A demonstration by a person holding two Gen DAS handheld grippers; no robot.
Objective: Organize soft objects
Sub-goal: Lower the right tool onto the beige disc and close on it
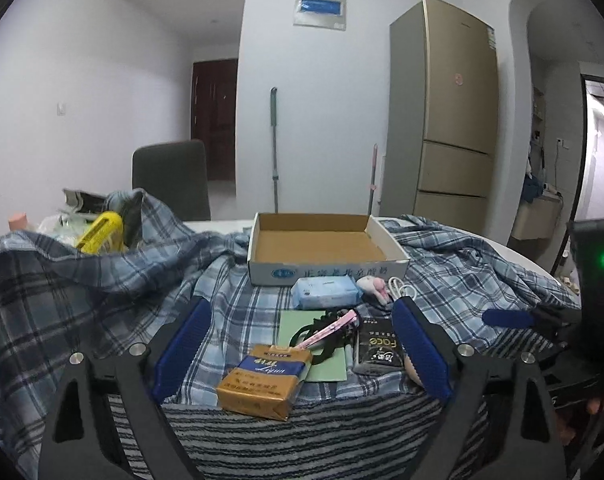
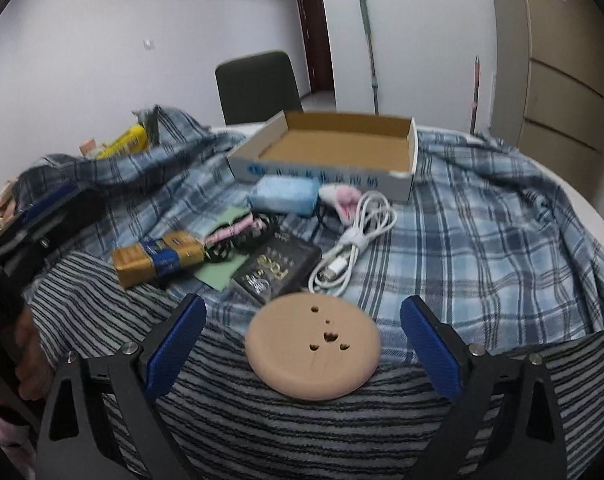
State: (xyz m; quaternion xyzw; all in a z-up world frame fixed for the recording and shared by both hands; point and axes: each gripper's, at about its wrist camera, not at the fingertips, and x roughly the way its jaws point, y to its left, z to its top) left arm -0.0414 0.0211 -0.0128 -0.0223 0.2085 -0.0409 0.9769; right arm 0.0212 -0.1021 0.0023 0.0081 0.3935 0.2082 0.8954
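Both claws, left claw (image 1: 299,344) and right claw (image 2: 302,344), are spread wide, holding nothing; the tissue pack (image 1: 261,380) looks light and squishy, so pinch its long sides.

Left wrist view: sitting low at the table's near edge, facing the open cardboard box (image 1: 322,248) straight across the plaid cloth (image 1: 81,300). Right wrist view: looking from further right, angling leftward, hovering close above a tan disc (image 2: 314,348). Both are sharing the box (image 2: 334,152), cloth and central clutter.
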